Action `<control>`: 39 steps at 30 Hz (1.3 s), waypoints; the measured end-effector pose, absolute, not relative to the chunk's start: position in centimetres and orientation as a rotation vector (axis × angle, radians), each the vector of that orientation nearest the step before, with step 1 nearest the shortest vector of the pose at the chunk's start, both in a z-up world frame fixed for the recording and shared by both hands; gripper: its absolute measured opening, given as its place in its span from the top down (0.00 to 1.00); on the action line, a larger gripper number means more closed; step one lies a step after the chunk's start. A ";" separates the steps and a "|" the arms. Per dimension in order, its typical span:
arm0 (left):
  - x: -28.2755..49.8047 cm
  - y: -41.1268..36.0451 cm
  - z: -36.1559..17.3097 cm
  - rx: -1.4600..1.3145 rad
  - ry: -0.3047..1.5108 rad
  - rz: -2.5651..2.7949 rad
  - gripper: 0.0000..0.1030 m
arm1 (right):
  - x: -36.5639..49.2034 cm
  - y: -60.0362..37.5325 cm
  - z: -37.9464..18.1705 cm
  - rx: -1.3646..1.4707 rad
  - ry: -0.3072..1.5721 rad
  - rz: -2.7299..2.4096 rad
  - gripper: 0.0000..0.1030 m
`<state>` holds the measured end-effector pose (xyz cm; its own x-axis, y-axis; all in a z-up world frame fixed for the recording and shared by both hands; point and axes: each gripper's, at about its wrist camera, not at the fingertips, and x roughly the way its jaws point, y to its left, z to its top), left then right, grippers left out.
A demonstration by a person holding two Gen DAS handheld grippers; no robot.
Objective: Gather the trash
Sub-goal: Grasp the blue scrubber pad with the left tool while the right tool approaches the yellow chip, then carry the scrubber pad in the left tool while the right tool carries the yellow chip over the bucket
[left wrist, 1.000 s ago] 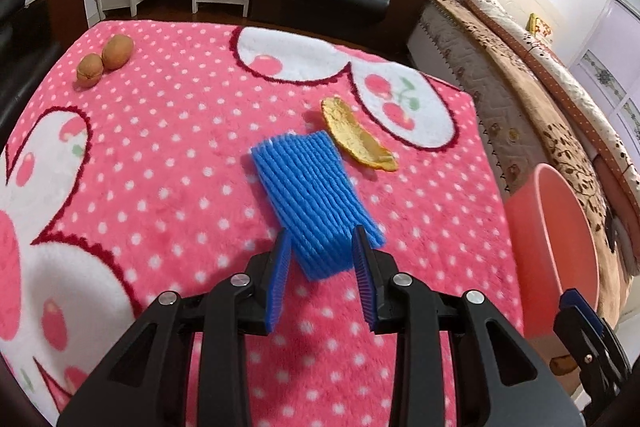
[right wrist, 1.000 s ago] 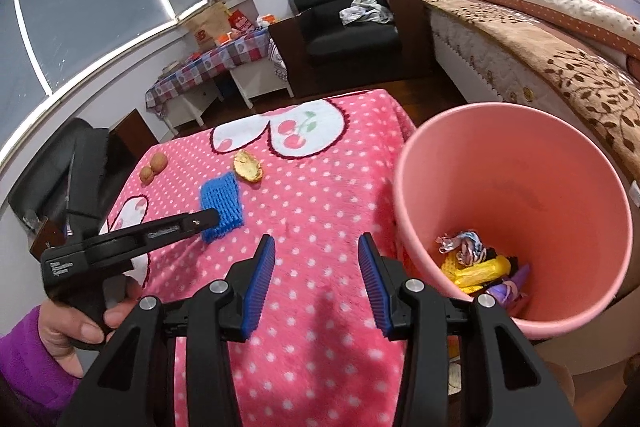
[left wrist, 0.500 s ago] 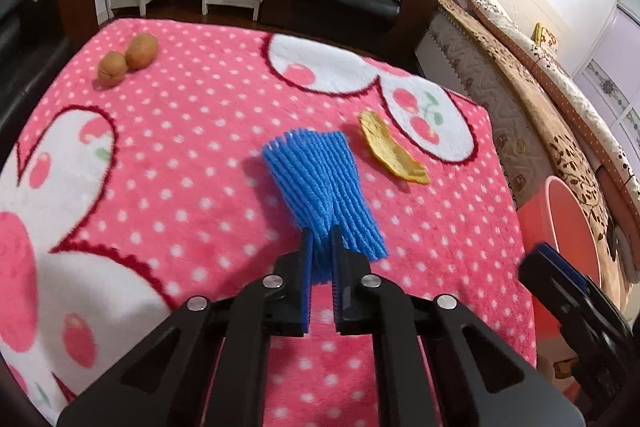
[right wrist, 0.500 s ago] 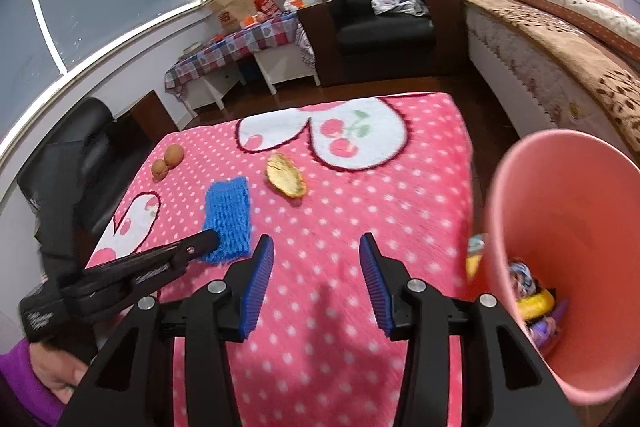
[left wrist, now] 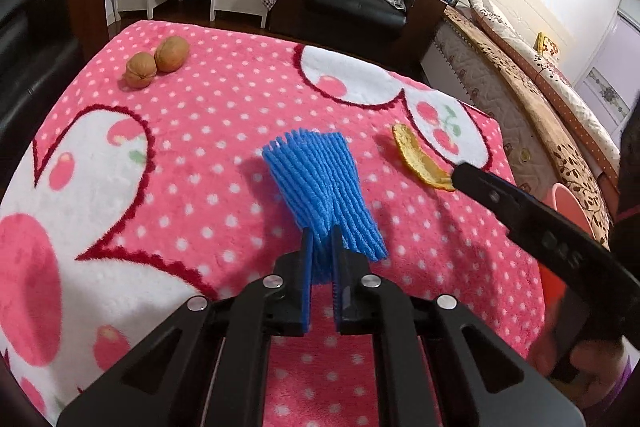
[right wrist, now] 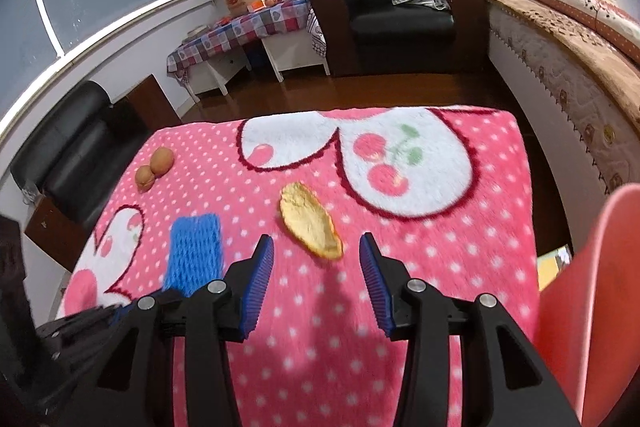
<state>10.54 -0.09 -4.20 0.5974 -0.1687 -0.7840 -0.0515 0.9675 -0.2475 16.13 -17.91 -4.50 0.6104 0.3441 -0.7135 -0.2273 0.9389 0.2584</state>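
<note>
Far left on the pink polka-dot blanket (left wrist: 224, 115), two walnuts (left wrist: 158, 61) sit touching each other, well apart from the action. Moving in toward the middle, here's the left gripper (left wrist: 321, 247), clamped tight on the near end of the blue foam net (left wrist: 324, 179), pads pinching it so the ribs bunch at the grip and fan out at the far end, which lies on the blanket. Just to the right of that, the orange peel (right wrist: 310, 225) lies curled on the blanket beside the white cherry patch (right wrist: 384, 163), untouched. The right gripper (right wrist: 316, 267) hangs above the blanket with its jaws parted and nothing between the blue pads; the peel sits just ahead of them, centred in the gap from the wrist view. In the left wrist view its black finger reaches in from the right, tip near the peel. Far right, the pink bin (right wrist: 592, 287) stands at the blanket's edge, its inside hidden here.
</note>
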 end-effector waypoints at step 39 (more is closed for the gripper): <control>8.0 -1.6 -1.9 -0.210 0.888 -0.088 0.93 | 8.2 -19.7 -2.4 0.145 0.864 0.320 0.94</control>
<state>8.04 -1.62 -1.90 0.6286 -0.1632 -0.7604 -0.0106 0.9759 -0.2181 8.17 -19.66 -2.36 0.6057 0.3338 -0.7223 -0.2173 0.9426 0.2535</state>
